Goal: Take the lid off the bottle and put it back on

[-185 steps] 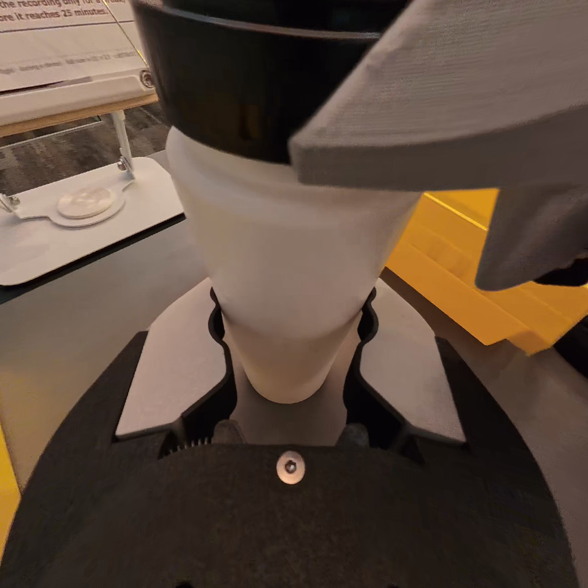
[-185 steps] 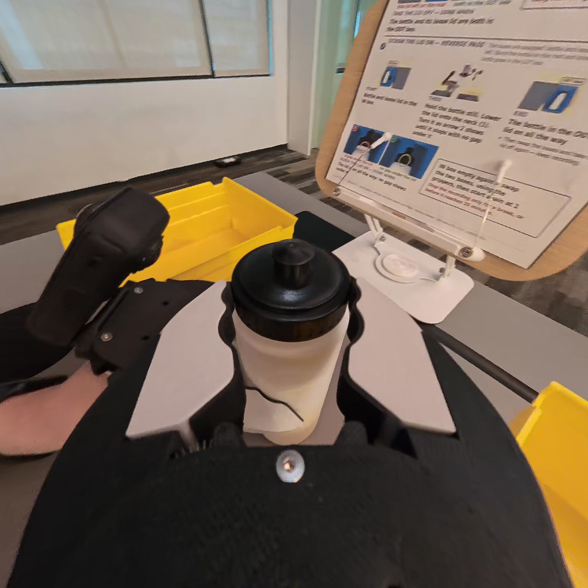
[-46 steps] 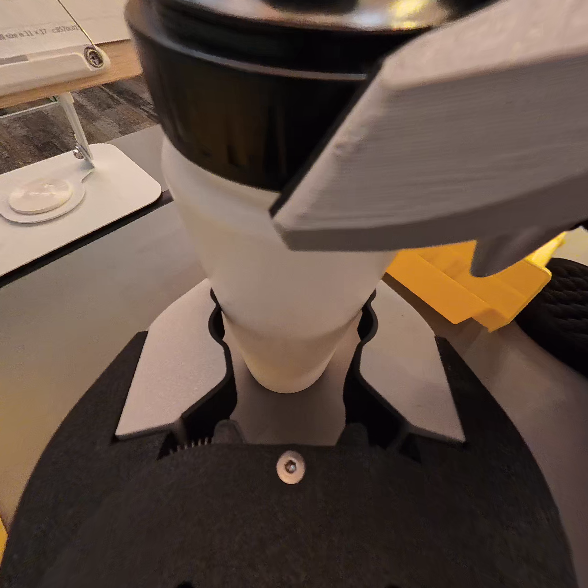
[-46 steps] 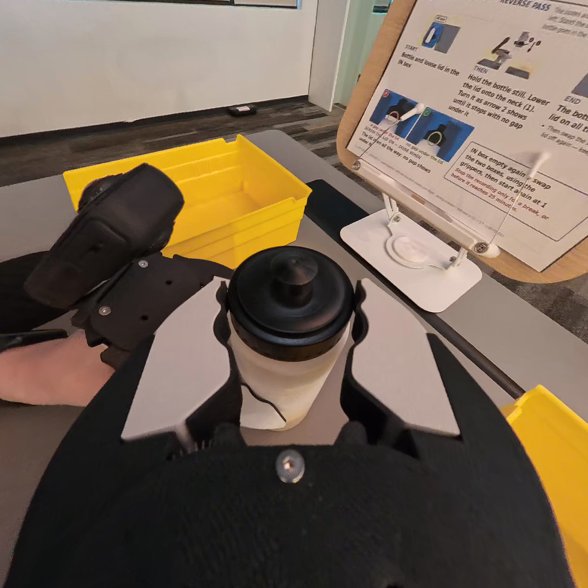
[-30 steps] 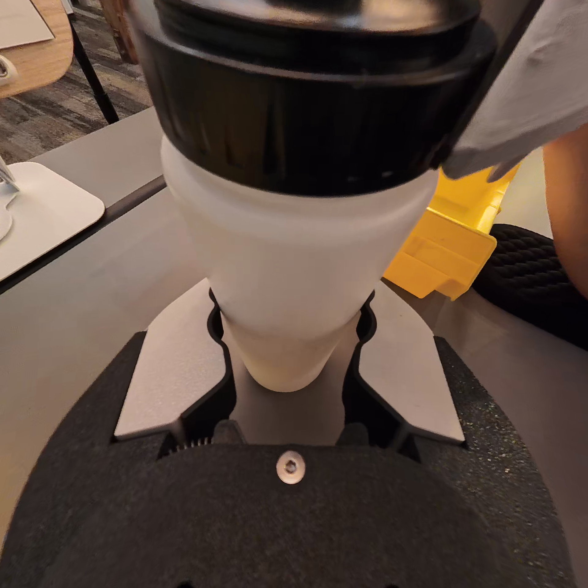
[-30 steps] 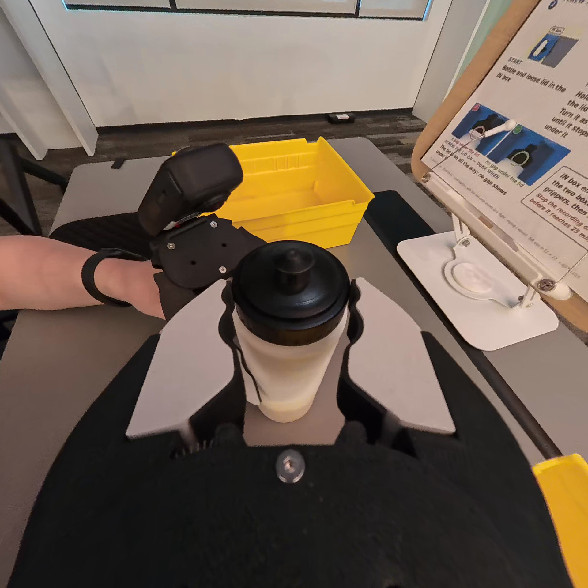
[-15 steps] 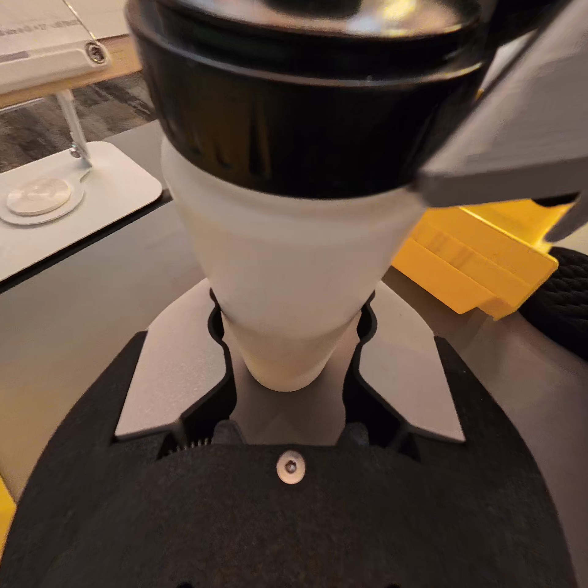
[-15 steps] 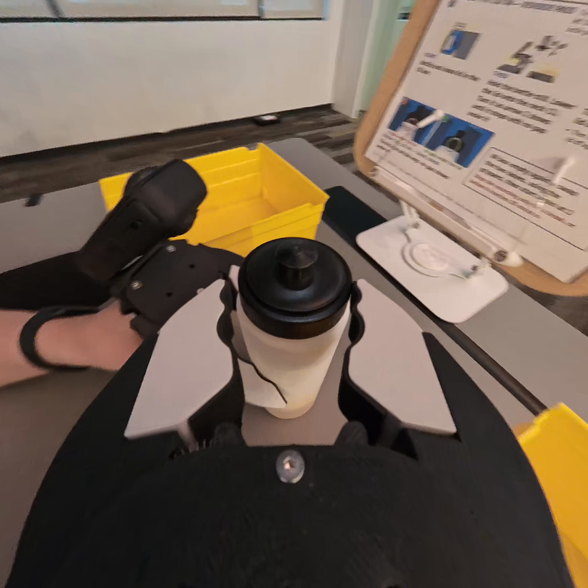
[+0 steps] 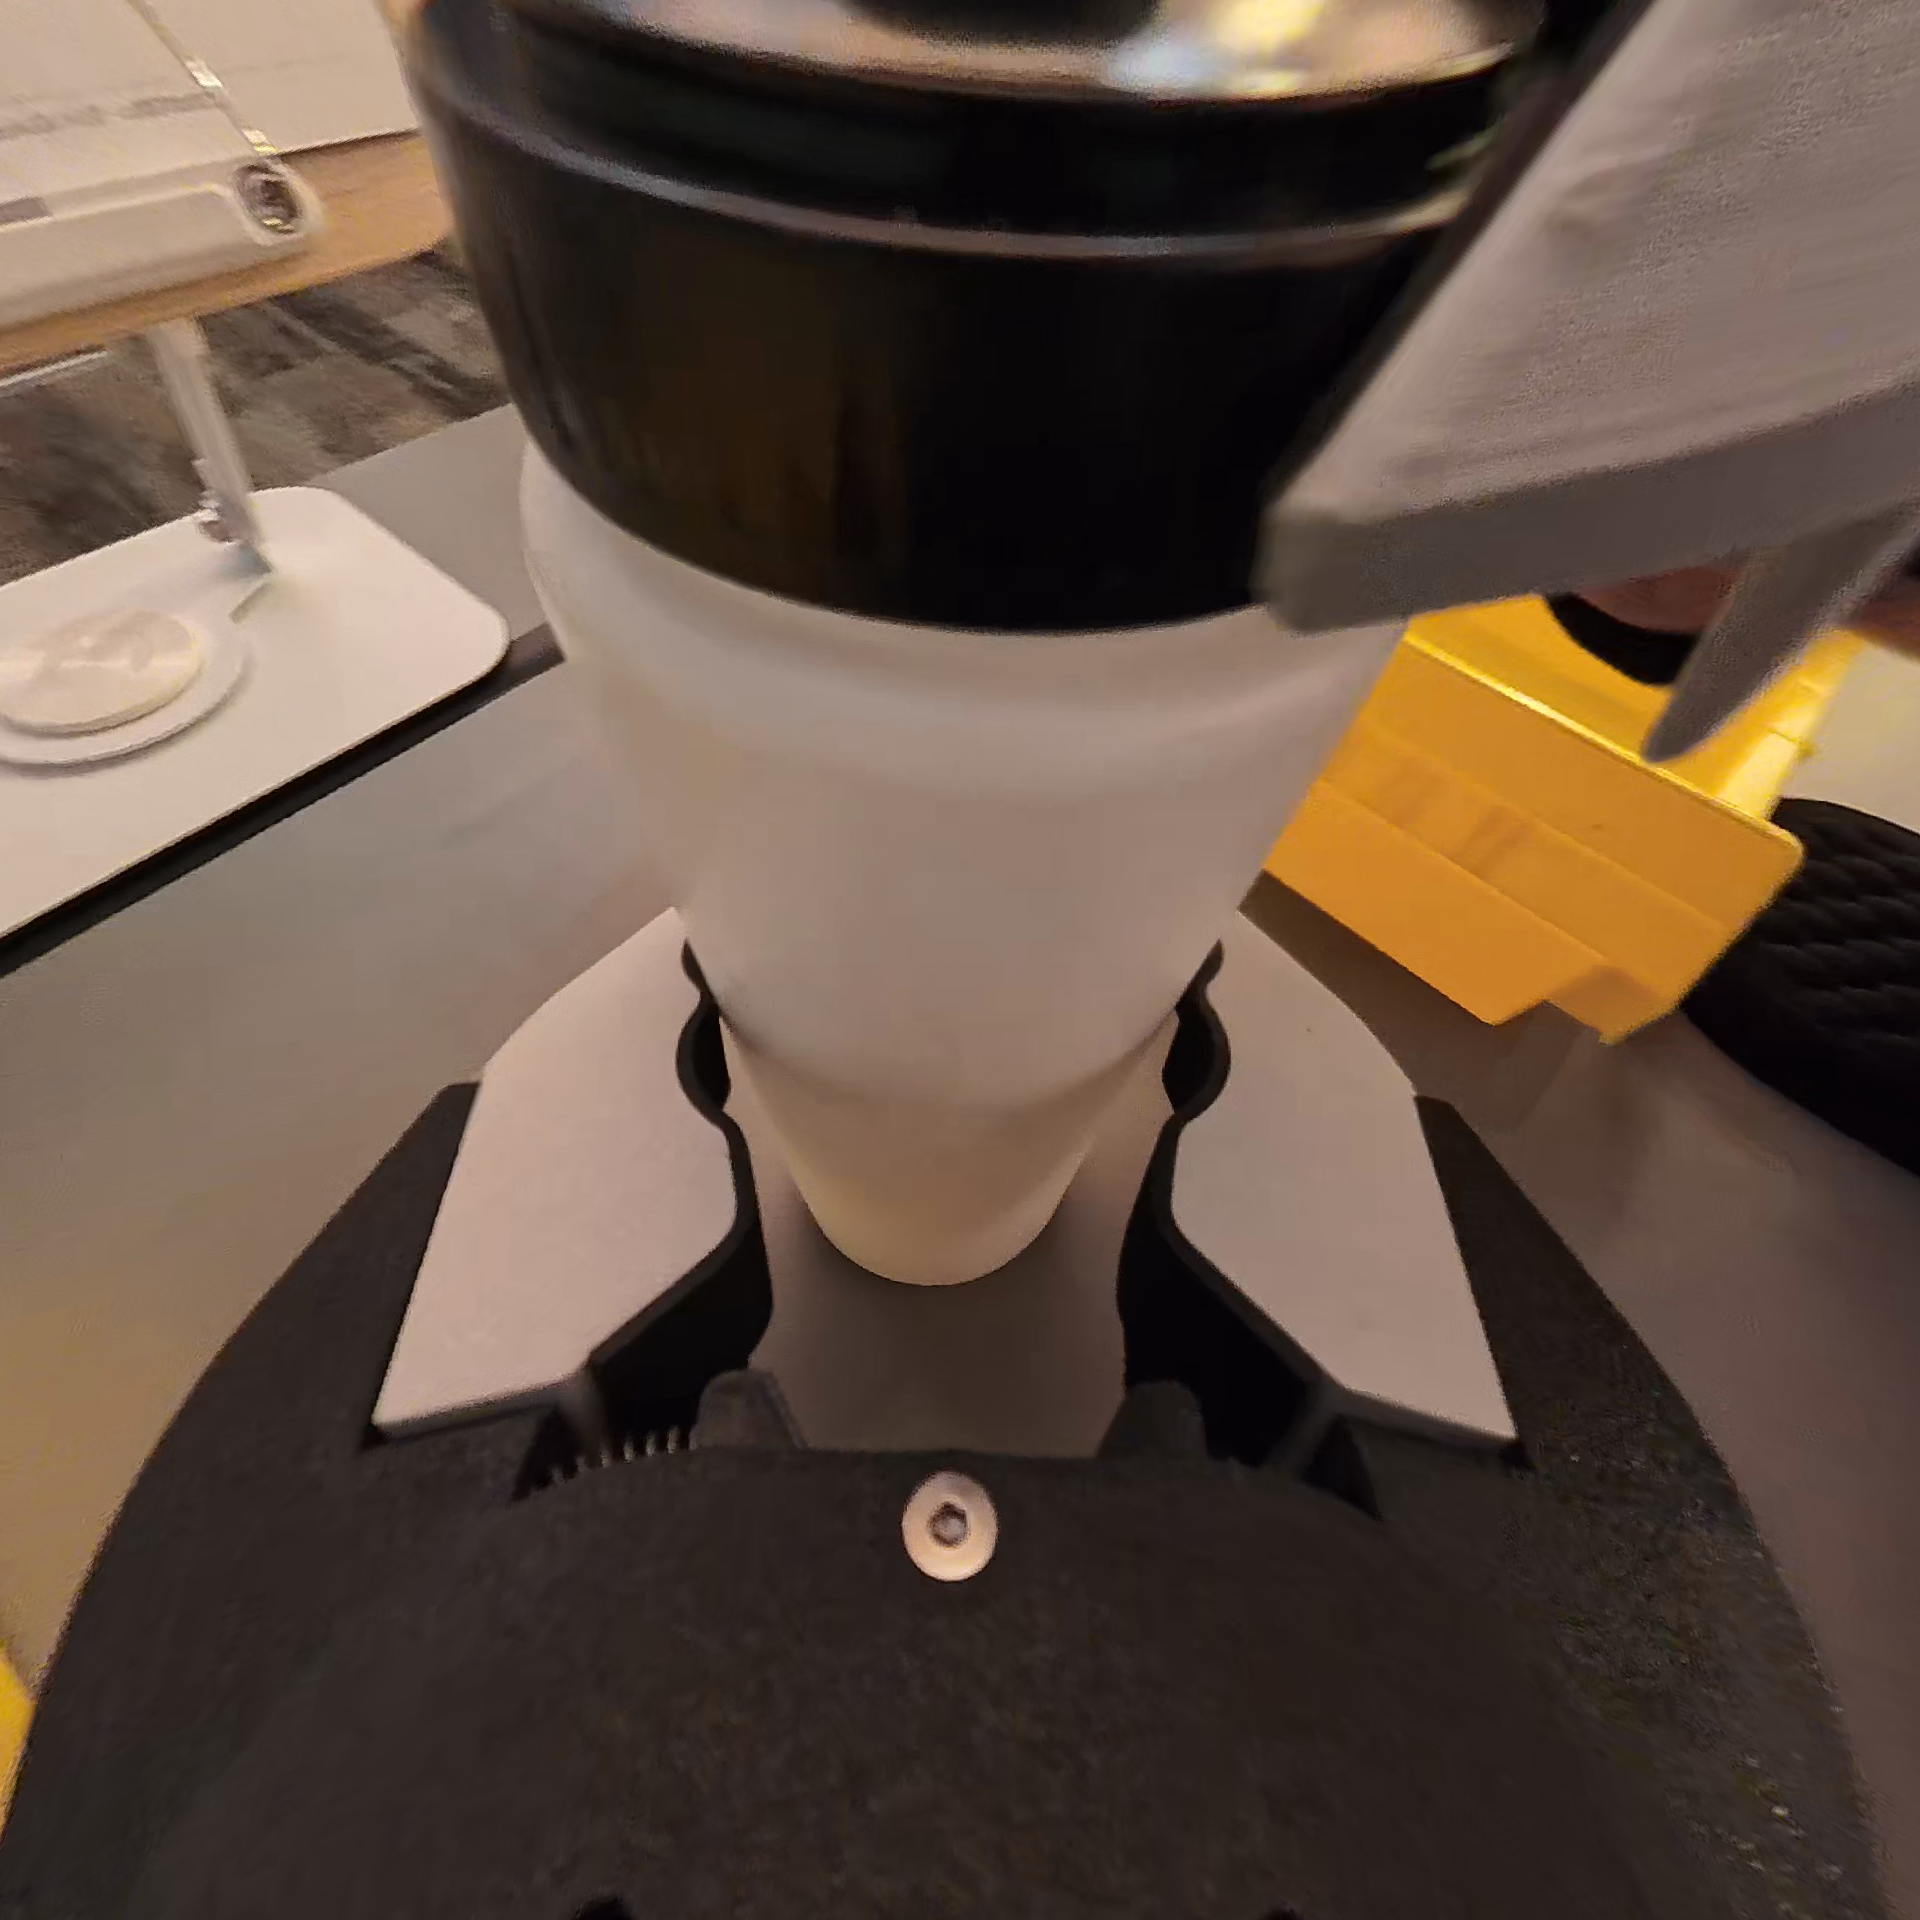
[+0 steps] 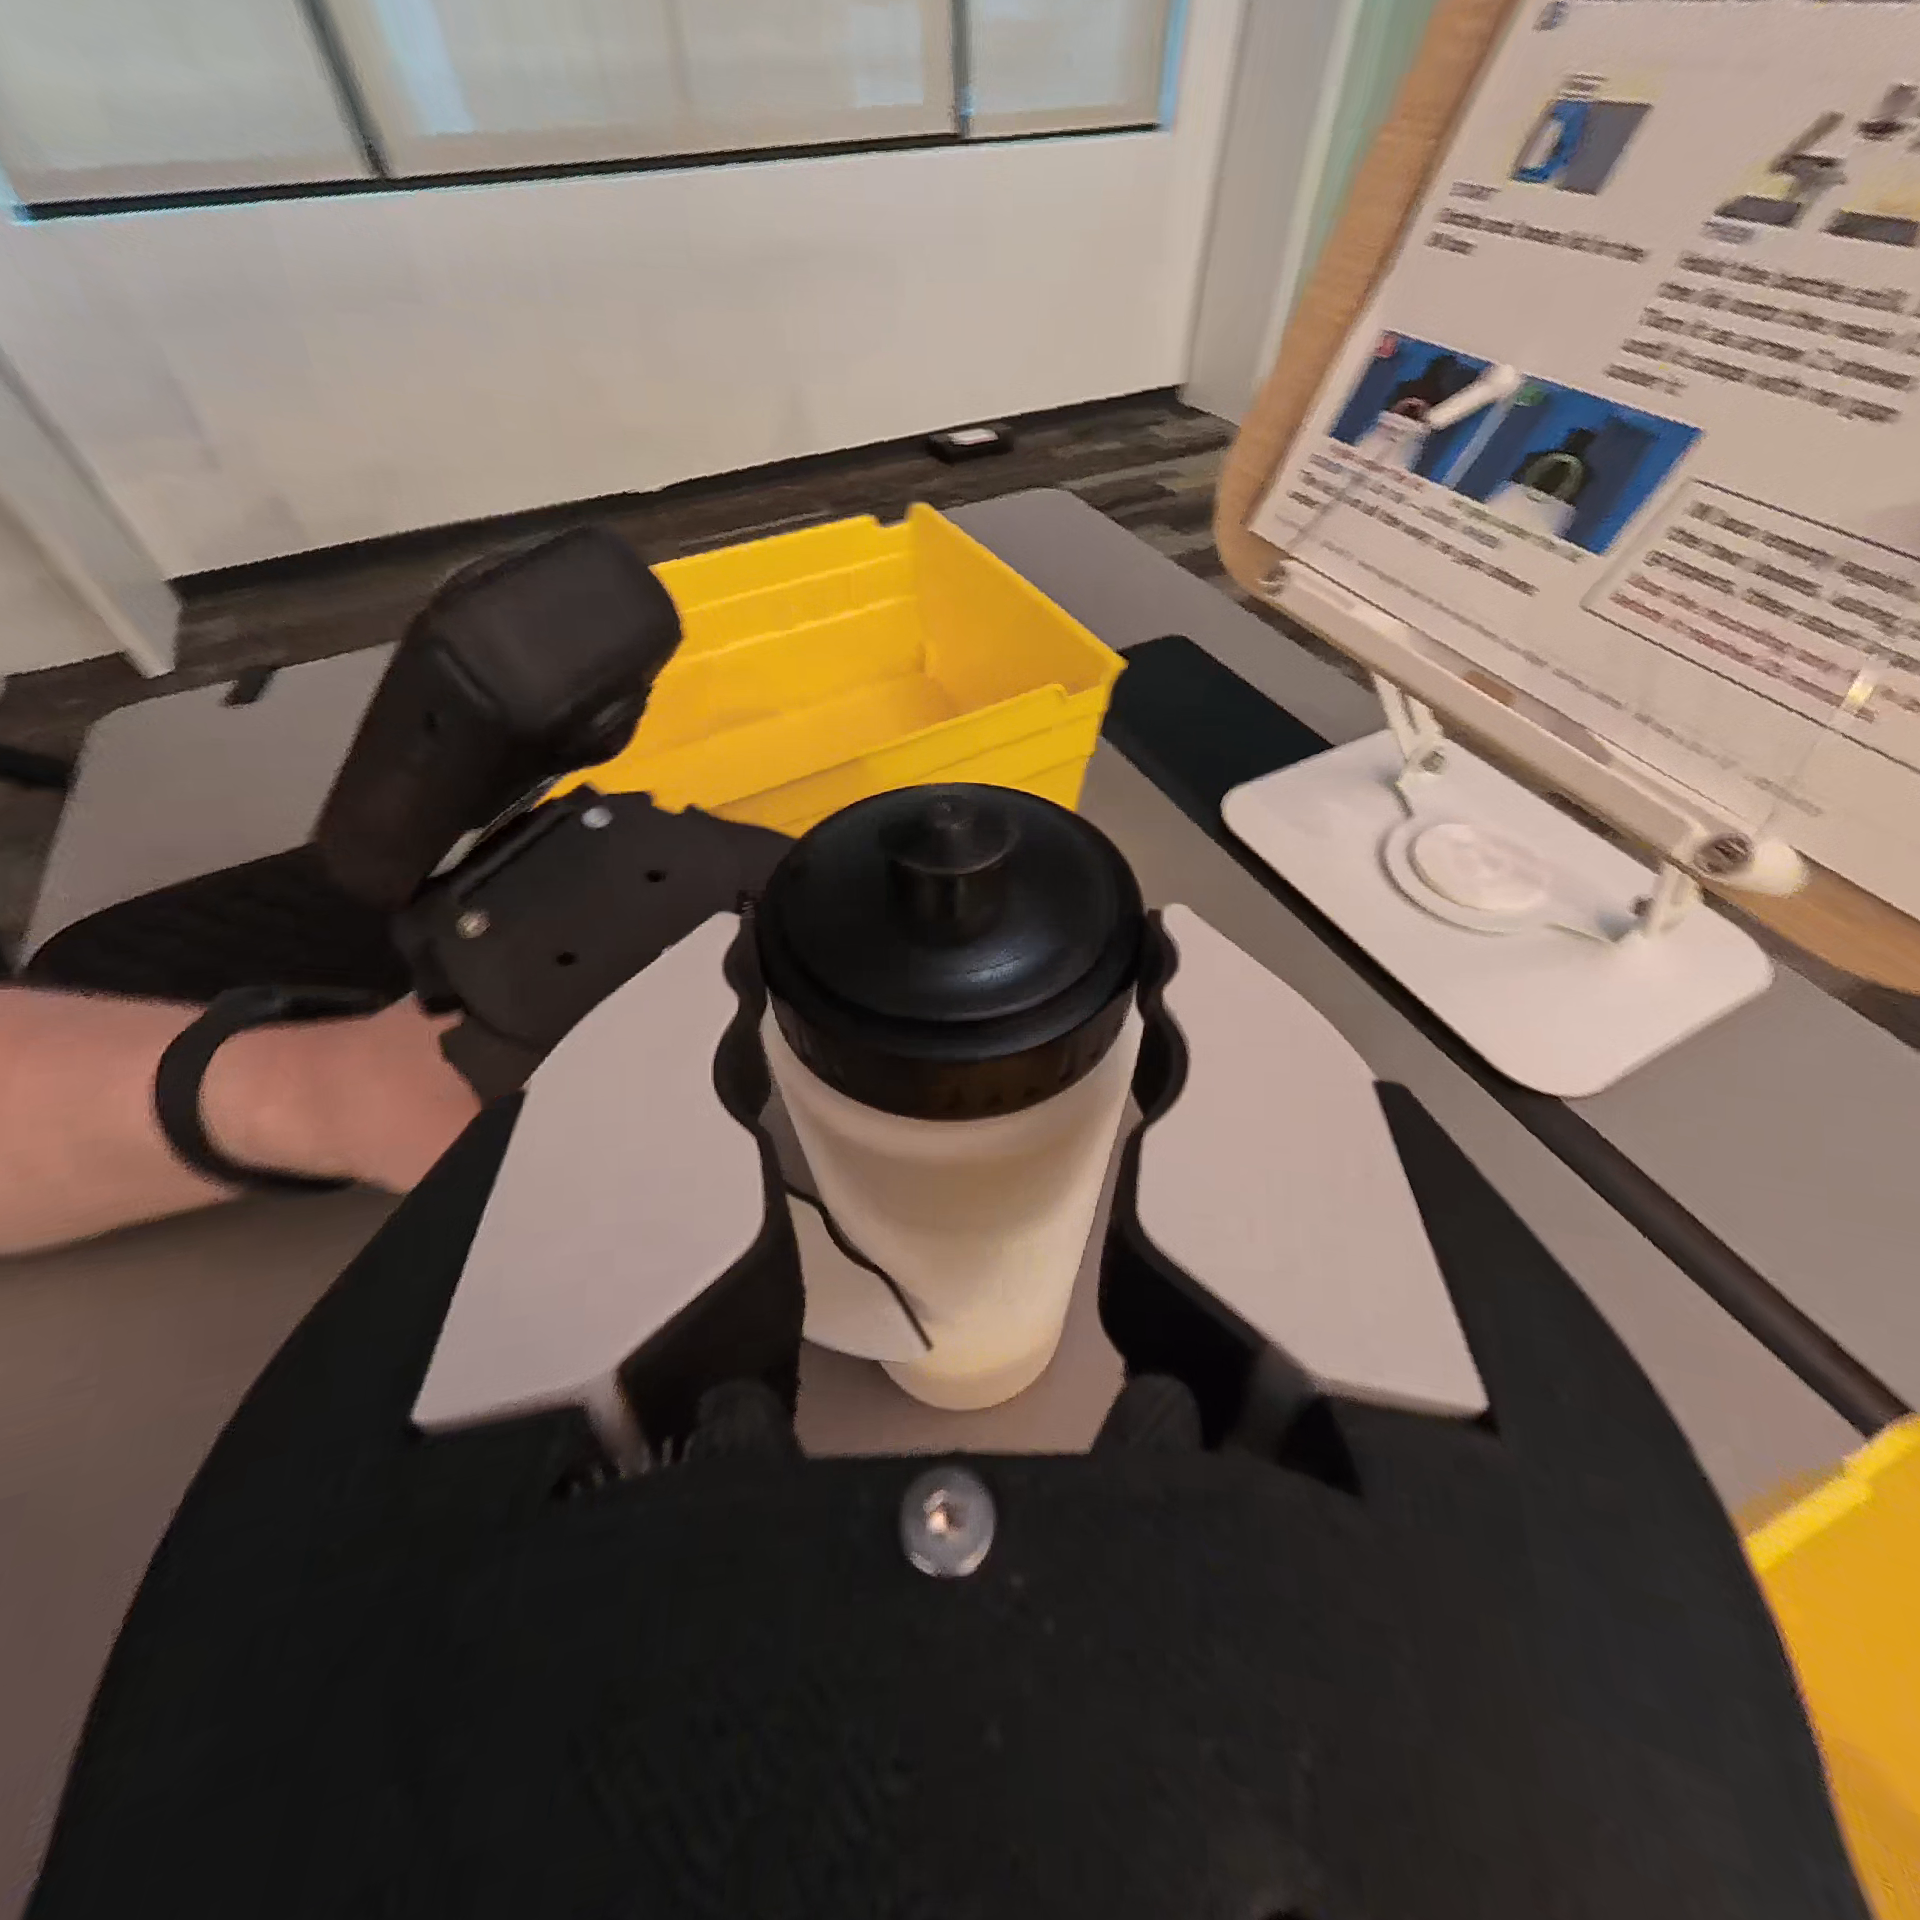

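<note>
White and translucent, the plastic bottle [image 9: 940,862] stands upright on your grey table [image 9: 260,1039], its lower body clamped between your left gripper [image 9: 951,1049] fingers. Your right gripper [image 10: 951,997] is closed around the round black screw lid [image 10: 951,935], seated on the bottle's neck.

Left wrist view: the black lid [image 9: 935,343] is cut off by the top edge at 12 o'clock, so its spout cannot be seen. A grey finger [image 9: 1621,343] of the right gripper covers the lid's side at 2 o'clock and runs out of frame. The yellow bin [image 9: 1507,862] at 3 o'clock is partly hidden behind the white bottle [image 9: 935,831]. Right wrist view: the bottle's base [image 10: 966,1371] is partly masked by a finger of the left gripper [image 10: 831,1247]. The instruction board [image 10: 1662,364] at 2 o'clock is motion-blurred and cropped at the right edge. A second yellow bin [image 10: 1849,1621] at 4 o'clock shows only a corner.
</note>
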A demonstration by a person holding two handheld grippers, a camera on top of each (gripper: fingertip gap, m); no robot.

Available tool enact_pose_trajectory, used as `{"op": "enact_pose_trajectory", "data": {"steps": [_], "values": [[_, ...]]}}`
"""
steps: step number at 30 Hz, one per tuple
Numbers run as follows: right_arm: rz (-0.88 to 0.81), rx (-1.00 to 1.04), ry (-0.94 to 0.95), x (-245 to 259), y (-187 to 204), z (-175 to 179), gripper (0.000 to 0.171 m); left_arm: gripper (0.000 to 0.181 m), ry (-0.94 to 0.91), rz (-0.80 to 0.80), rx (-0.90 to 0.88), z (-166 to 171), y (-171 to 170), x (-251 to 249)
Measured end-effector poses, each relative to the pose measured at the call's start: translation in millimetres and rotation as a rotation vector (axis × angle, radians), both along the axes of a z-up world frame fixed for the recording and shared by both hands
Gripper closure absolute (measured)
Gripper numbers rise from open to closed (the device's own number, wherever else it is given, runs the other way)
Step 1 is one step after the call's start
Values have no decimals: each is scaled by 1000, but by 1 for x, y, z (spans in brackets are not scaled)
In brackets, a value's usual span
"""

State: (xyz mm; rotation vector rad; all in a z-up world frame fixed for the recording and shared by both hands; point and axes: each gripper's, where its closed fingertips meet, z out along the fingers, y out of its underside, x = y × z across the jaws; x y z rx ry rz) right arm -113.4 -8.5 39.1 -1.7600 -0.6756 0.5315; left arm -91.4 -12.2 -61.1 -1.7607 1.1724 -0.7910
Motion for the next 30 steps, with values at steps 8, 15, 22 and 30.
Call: {"op": "enact_pose_trajectory", "data": {"steps": [8, 15, 22, 30], "values": [[-148, 35, 3, -5, 6, 1, 101, 97, 21, 18, -14, -1, 5, -6], [224, -11, 80, 1, -17, 6, 95, 97, 29, -204, -20, -1, -21, 4], [228, 46, 0, -1, -17, 1, 101, 97, 19, -207, -37, -1, -21, 3], [-188, 60, 19, -6, 8, 1, 100, 97, 38, 74, -8, -1, 7, -8]]}}
